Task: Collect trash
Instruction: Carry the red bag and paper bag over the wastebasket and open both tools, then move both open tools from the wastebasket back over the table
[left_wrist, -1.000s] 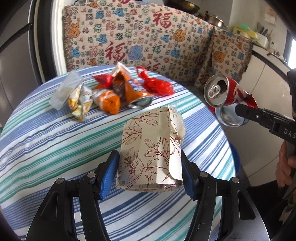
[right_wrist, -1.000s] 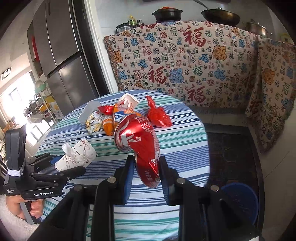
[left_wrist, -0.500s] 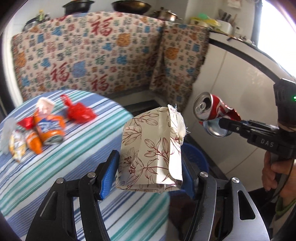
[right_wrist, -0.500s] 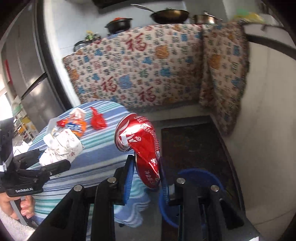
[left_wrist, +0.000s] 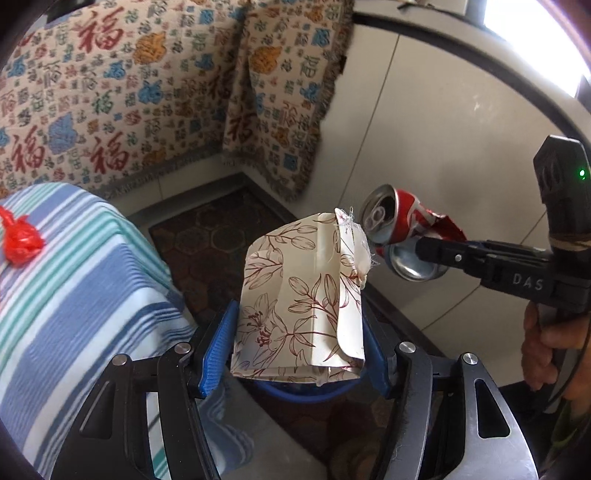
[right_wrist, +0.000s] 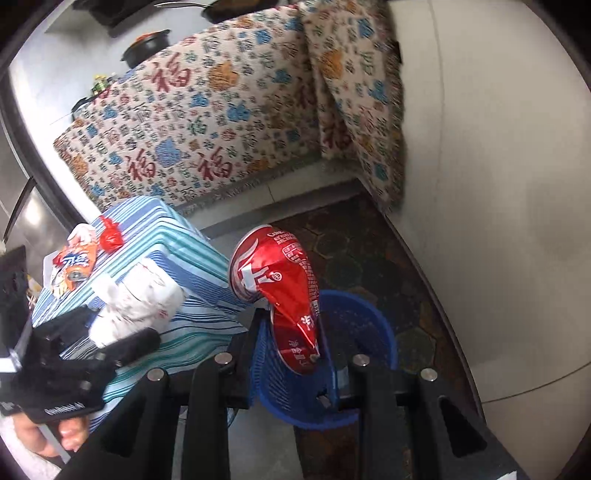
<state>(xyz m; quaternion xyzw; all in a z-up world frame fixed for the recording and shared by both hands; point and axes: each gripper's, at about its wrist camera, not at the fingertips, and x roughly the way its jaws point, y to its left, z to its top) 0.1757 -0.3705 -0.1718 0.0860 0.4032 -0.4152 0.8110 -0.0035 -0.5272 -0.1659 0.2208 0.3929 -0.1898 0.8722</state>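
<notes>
Left tongs (left_wrist: 299, 347): clamped on floral paper packet (left_wrist: 299, 299), above blue basket (right_wrist: 362, 314). Right tongs (right_wrist: 291, 347): clamped on crushed red can (right_wrist: 277, 273), above same basket, beside table (right_wrist: 177, 236).

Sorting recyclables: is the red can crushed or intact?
Crushed. The red can is pinched flat where the right gripper clamps it; its round top survives.

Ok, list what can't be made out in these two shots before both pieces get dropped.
- Blue basket inside: right wrist view, its bottom is hidden behind the crushed red can and the right gripper.
- Same basket, left wrist view: only a sliver of rim shows under the floral paper box.
- Trash left on the striped table: cut off by the frame edge and blurred.
- Box contents: hidden by its folded flaps.
</notes>
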